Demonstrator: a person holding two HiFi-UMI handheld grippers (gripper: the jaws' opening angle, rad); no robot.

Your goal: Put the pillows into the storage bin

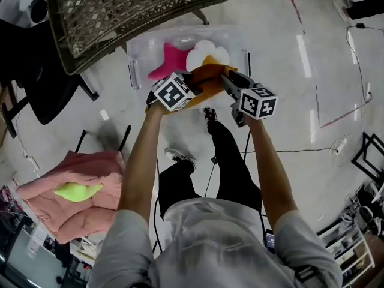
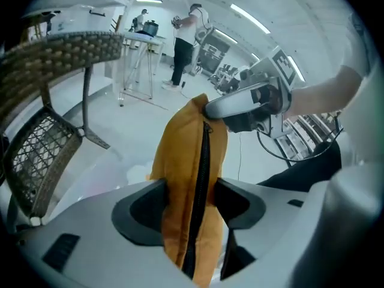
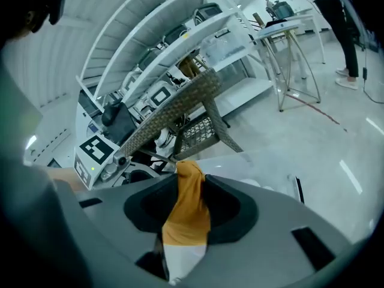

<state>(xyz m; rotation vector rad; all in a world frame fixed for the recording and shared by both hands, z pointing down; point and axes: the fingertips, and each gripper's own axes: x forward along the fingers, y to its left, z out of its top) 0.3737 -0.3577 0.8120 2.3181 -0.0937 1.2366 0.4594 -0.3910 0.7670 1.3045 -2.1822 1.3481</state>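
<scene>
**Inspector:** Report the scene, largest item first.

**Operator:** I am reading it from the head camera, looking steeply down. The wicker chair (image 1: pixel 120 17) is standing just beside the storage bin (image 1: pixel 139 48), at its far-left corner. The bin itself is sitting on the floor, clear-walled and with its top open. A salmon cushion (image 1: pixel 72 215) is lying well apart from the bin, off its near-left side.

**Inspector:** And the pillows?

**Operator:** The orange pillow (image 1: pixel 207 84) is hanging over the bin's near edge. I cannot tell whether it is touching the rim. Inside the bin, a pink star pillow (image 1: pixel 170 62) is lying toward the left wall. A white cloud pillow (image 1: pixel 204 54) is lying against it, nearer the middle. A lime pillow (image 1: pixel 77 191) is resting on the salmon cushion, outside the bin.

**Inspector:** State of the tongs?

**Operator:** Both are clenching the orange pillow, and neither is released. The left gripper (image 2: pixel 191 204) is pinching the pillow's end nearer the bin's left wall. The fabric is bunching between its pads, and the black zip (image 2: pixel 201 179) is running straight through the gap. The right gripper (image 3: pixel 187 207) is clamping a gathered corner at the end nearer the bin's right wall. I am seeing the pillow slung between the two grippers above the bin's near edge.
</scene>
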